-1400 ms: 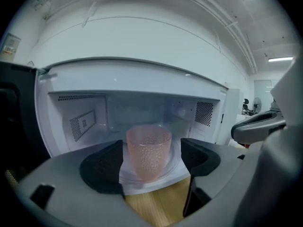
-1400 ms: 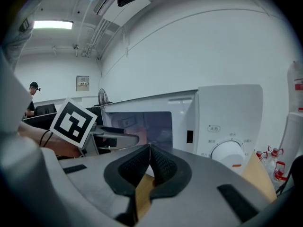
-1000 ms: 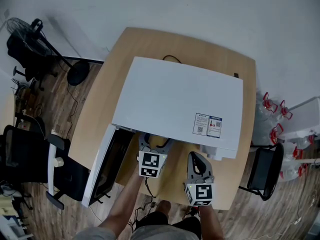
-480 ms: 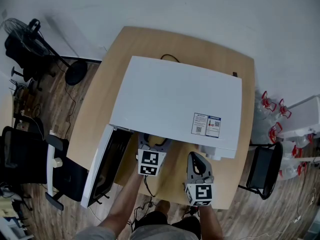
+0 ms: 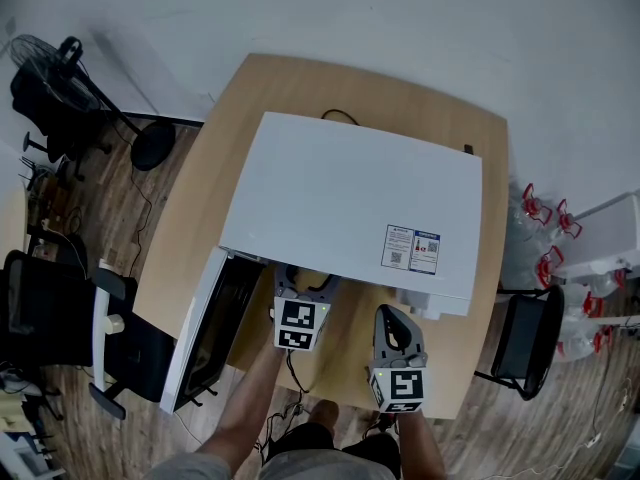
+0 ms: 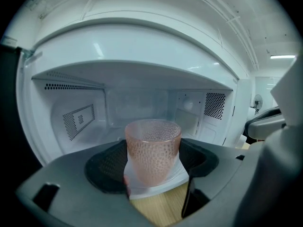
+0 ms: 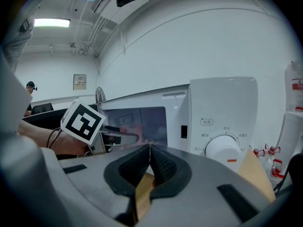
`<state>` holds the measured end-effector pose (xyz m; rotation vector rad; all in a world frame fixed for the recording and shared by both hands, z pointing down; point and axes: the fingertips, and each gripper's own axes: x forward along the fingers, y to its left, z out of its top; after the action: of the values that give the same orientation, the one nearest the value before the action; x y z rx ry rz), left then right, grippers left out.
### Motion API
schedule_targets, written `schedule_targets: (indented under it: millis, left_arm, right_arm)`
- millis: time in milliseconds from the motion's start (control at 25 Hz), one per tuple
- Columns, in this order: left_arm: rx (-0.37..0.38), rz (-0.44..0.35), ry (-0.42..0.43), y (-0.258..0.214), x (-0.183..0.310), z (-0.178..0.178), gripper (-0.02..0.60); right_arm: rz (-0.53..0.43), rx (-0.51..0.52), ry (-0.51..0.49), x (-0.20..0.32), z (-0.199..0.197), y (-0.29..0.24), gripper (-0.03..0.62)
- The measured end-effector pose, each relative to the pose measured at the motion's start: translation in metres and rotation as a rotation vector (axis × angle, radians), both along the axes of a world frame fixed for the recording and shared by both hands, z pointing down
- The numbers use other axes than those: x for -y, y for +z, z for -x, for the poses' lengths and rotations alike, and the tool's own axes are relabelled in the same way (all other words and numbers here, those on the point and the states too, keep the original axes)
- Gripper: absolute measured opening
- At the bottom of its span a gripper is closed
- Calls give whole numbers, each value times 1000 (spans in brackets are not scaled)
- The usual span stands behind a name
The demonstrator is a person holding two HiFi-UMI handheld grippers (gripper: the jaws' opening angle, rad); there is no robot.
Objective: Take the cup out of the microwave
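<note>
Barely anything's shifted, just the left gripper jaws closing in a bit around the pink cup, not clamped yet. Cup's still inside the microwave, door open. Right gripper sits closed, empty. Grab and pull-out remain.

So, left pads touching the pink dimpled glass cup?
Cannot tell. Left gripper view: jaws, closing just now, flank the pink cup edge to edge; no clear gap or contact.
</note>
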<state>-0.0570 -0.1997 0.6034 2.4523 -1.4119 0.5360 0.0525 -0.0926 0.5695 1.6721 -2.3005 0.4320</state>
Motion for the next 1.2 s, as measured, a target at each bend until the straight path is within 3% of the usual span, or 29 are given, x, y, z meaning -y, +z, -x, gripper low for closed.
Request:
schedule_targets:
  millis: [640,1200]
  left_arm:
    - [1,-58,-39,-36,-20,11,356]
    - [14,-87,-119,-68,-76,22,356]
  right_arm:
    - [-49,0,-38,-10,2,-24,18]
    - [-105,8,-109,-32,0,-53,18]
